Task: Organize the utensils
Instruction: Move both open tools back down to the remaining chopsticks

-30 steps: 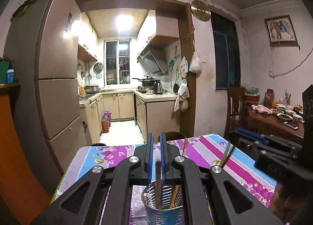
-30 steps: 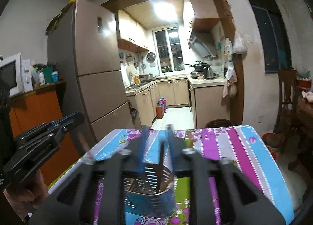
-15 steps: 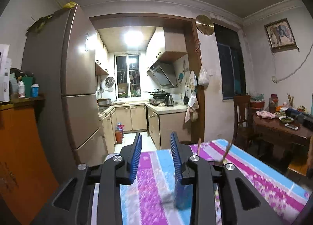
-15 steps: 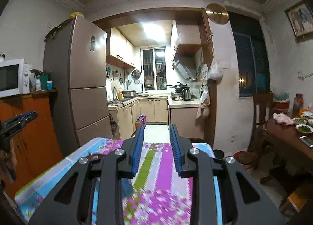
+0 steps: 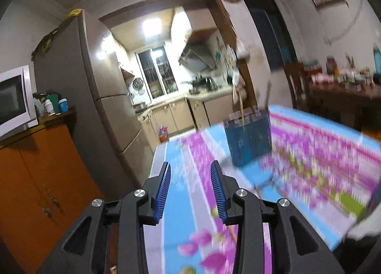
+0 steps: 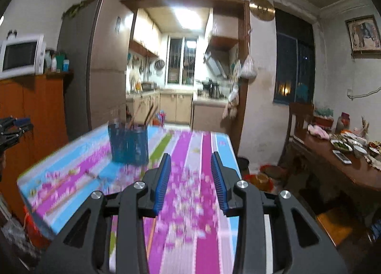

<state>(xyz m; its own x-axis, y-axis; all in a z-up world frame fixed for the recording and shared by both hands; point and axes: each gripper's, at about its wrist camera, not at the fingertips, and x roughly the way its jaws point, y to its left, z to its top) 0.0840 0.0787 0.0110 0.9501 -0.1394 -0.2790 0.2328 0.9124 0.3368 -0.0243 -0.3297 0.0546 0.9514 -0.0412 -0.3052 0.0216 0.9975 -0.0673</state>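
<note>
A blue utensil holder stands on the floral tablecloth, with chopsticks sticking up from it. It also shows in the right wrist view with several utensils in it. More chopsticks lie blurred on the cloth near the holder. My left gripper is open and empty, low and left of the holder. My right gripper is open and empty, right of the holder. The left gripper shows at the left edge of the right wrist view.
A tall fridge and an orange cabinet with a microwave stand left of the table. A dark dining table with dishes and a chair stand to the right. The kitchen doorway lies beyond.
Both grippers let go of utensils in the holder, opened, and pulled back and apart. The holder now stands farther off in both views, and the views are blurred by motion.
</note>
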